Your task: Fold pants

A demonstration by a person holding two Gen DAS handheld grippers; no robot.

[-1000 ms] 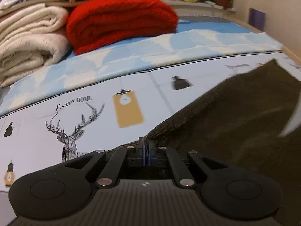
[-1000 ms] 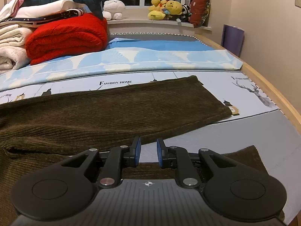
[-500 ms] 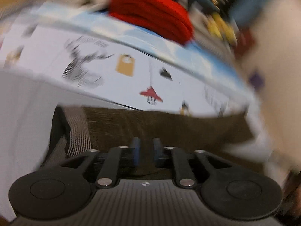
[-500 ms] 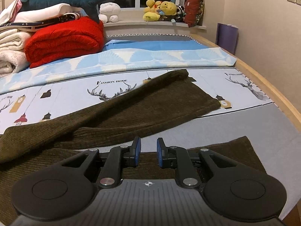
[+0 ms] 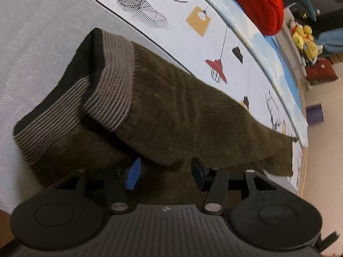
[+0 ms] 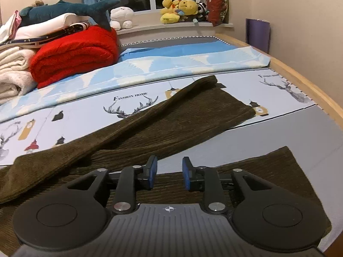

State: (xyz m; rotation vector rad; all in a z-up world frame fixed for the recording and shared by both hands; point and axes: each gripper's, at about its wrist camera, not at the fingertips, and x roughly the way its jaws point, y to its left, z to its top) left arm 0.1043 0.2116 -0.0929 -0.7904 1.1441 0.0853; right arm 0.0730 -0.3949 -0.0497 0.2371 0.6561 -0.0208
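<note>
Dark olive corduroy pants (image 5: 182, 107) lie on the bed, with the striped grey waistband (image 5: 111, 81) at the left of the left wrist view. One leg is folded partly over the other (image 6: 163, 120). My left gripper (image 5: 165, 171) is open and empty, just above the near edge of the folded fabric. My right gripper (image 6: 168, 175) is open and empty, low over the near leg (image 6: 268, 167).
The bed sheet (image 6: 85, 107) has deer and lantern prints. A red blanket (image 6: 75, 53), cream towels (image 6: 12, 72) and a toy shark (image 6: 70, 10) are stacked at the back left. Plush toys (image 6: 182, 8) sit on the windowsill. A wooden bed edge (image 6: 310, 92) runs along the right.
My left gripper opened, let go of the pants and swung toward the waistband end. The far leg now lies diagonally over the pants. My right gripper stayed open and barely moved.
</note>
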